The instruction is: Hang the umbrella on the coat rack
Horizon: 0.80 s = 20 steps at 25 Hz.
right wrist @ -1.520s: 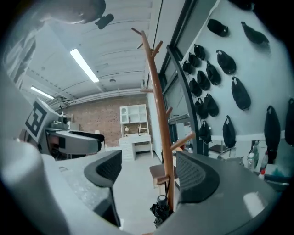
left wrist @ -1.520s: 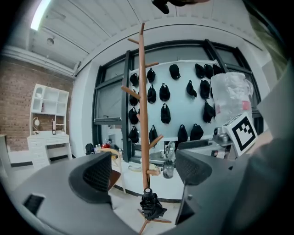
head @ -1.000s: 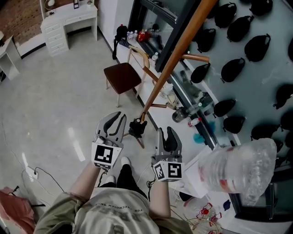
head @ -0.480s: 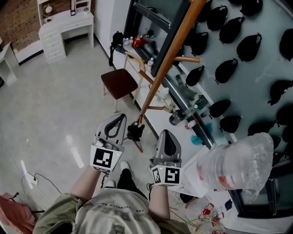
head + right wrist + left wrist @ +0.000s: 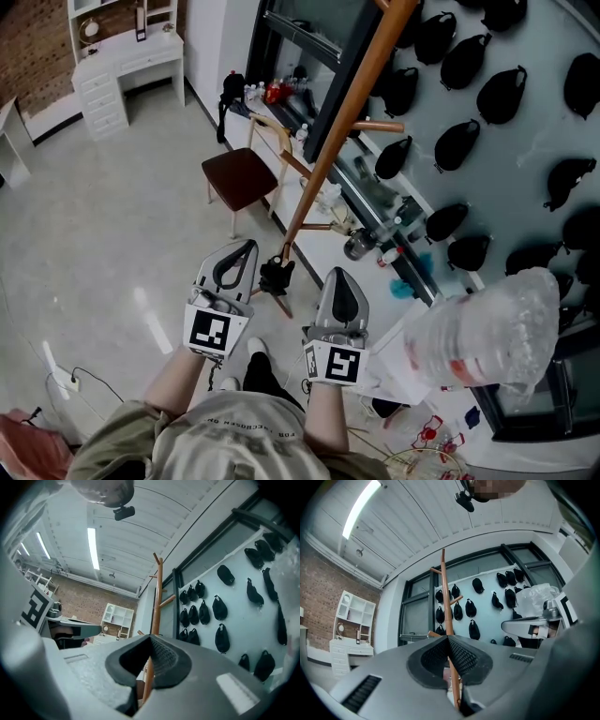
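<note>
Our left gripper (image 5: 250, 245) and right gripper (image 5: 337, 273) both have their jaws shut on nothing. The coat rack (image 5: 337, 141) slants to the upper right between them. A black bundle (image 5: 276, 276) at its foot, nearer the left gripper, may be the umbrella.

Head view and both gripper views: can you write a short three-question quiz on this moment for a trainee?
1. True or false: the left gripper is holding something.
2. What hangs on the wall to the right of the coat rack? A) black caps B) towels C) clocks
3. Fill in: the jaws of the right gripper are ____.

Key: 1 false, it is shut with nothing between its jaws; 2 A; 3 shut.
</note>
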{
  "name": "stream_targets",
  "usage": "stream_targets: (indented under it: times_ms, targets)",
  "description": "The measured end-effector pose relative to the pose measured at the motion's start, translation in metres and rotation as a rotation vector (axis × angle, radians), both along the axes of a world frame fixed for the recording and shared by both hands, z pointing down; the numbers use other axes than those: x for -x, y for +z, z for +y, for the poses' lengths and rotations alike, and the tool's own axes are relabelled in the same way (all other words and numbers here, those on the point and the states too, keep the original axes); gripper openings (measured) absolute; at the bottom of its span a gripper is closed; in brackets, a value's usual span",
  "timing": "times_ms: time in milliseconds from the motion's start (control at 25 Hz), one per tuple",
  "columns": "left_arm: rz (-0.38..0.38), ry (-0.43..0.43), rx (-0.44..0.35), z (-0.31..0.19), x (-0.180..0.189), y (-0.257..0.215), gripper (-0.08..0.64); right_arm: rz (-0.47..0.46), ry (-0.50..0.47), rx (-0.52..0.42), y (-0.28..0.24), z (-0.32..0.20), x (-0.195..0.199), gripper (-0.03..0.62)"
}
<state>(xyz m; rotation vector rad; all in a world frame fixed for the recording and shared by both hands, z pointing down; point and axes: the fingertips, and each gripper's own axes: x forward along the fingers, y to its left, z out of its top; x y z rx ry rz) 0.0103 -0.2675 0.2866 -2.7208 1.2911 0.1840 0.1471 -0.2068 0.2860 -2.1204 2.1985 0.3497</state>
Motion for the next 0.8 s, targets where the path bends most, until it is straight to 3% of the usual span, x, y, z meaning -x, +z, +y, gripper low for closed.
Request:
stream_targets:
  times_ms: [600,800]
  targets:
    - [0.021,0.004,0.029,-0.014,-0.002,0.004,0.009,0.015,0.0,0.0,-0.005,-0.014,-0.001,-0.002]
    - [-0.015,-0.007,0.035,-0.024,-0.005,0.012,0.009,0.014,-0.008,-0.01,-0.005,-0.021,-0.004,-0.002]
